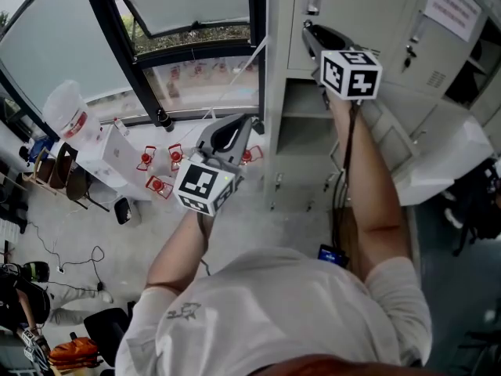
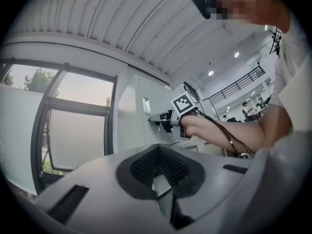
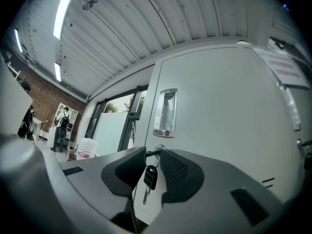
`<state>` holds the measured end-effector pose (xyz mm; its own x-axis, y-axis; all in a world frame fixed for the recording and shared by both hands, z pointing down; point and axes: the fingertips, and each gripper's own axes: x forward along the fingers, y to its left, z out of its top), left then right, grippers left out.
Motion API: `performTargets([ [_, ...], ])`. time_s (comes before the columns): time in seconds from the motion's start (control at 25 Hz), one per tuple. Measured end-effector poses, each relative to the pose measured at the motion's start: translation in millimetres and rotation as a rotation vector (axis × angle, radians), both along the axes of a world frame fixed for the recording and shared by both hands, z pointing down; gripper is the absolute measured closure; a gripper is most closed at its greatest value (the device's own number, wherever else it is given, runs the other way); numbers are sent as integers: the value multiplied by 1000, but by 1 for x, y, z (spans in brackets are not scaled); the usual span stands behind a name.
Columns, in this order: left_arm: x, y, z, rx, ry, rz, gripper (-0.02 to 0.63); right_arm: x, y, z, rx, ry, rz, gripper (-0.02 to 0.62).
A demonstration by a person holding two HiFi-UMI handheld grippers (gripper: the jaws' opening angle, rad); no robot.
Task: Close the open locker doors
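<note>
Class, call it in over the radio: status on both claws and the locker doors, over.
Left claw shut, empty. Right claw apart round the key at the upper door. Locker below open. Nothing seen in the way.

The words on the paper [image 1: 456,8] on the locker door [image 3: 219,111] are too small to read, and its top is cut off. The right gripper [image 3: 152,155] hides most of the lock above the hanging keys [image 3: 149,177].
</note>
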<state>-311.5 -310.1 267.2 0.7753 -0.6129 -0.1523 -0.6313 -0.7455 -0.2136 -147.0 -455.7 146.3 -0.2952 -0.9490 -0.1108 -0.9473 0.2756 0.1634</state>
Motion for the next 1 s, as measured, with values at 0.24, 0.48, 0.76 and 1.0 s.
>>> performTargets([
  [0.24,1,1,0,1,2,3,606,3,-1,0,1,-8,10,506],
  [0.48,5,3,1,1,2,9,606,-1,2,3,-15,2,-30,480],
  [0.76,13,5,0,1,-1,24,606,-1,15,1,4,-11,-47,445],
  [1.0,24,8,5,-13,-3,51,606,6,29,20,-3,-27,-41,445],
])
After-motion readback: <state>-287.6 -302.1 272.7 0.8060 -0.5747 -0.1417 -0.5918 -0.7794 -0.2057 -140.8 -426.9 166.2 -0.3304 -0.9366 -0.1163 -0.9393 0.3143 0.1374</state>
